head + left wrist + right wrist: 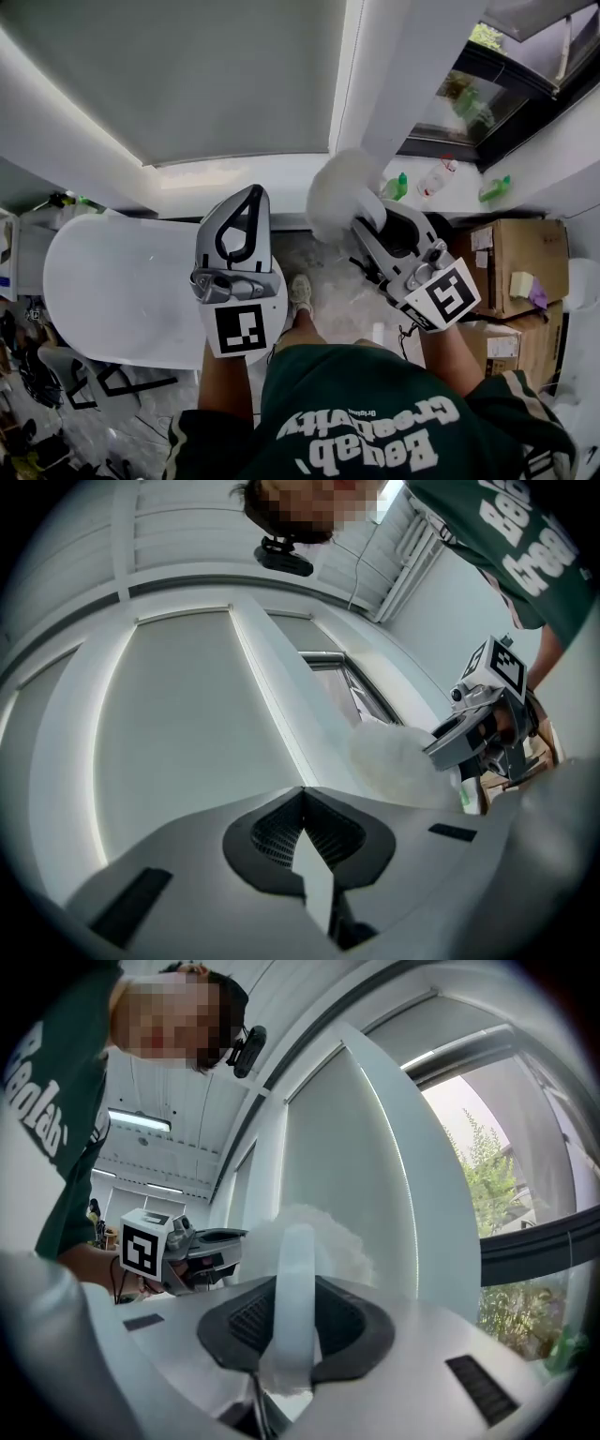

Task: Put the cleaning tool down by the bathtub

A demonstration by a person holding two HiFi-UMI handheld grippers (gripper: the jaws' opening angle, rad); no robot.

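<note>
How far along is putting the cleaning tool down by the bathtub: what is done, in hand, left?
Done: the cleaning tool is picked up. In hand: the right gripper is shut on its white handle, with the fluffy head held up in the air. The left gripper is shut and empty. Left: lower the tool beside the bathtub and release.

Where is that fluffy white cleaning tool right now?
Right of centre in the head view, the cleaning tool is clamped in the right gripper, up by the window ledge, to the right of the bathtub.
</note>
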